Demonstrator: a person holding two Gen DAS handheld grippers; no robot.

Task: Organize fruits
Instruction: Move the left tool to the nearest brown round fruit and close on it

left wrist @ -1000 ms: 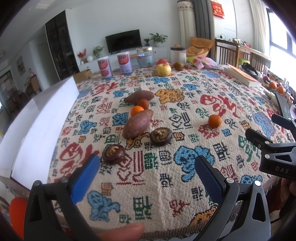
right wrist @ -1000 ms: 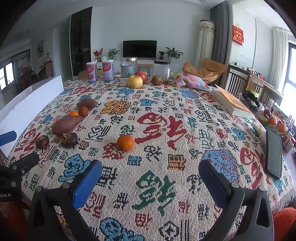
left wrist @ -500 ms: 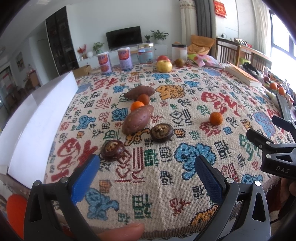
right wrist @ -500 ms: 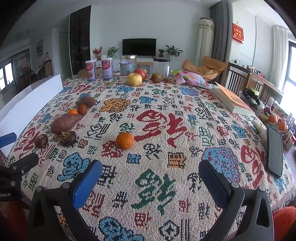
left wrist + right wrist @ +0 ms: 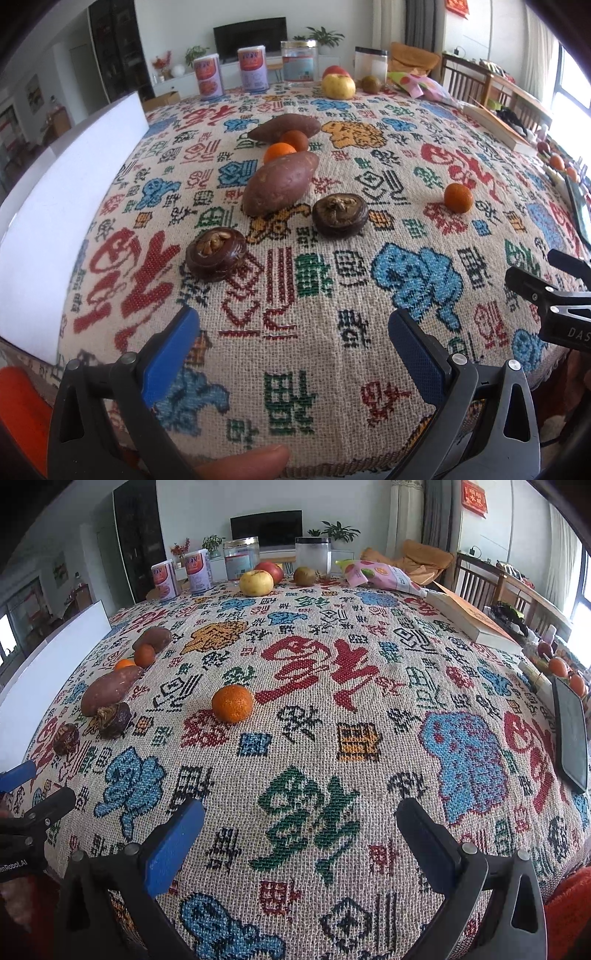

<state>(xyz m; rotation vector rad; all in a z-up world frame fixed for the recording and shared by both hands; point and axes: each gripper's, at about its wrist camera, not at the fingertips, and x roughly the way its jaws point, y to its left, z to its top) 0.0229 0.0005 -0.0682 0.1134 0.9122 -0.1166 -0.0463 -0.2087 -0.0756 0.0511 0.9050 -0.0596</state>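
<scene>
On the patterned tablecloth lie two dark brown round fruits, two sweet potatoes, two small oranges between them, and a lone orange to the right. A yellow apple, a red apple and a kiwi-like fruit sit at the far edge. My left gripper is open and empty, just short of the dark fruits. My right gripper is open and empty over the near cloth.
Two cans, a jar and a white container stand at the back. A snack bag, a book and a phone lie on the right. A white board lines the left edge.
Both grippers have moved forward over the table; the fruits look nearer in both views. Both stay open. No fruit has moved.
</scene>
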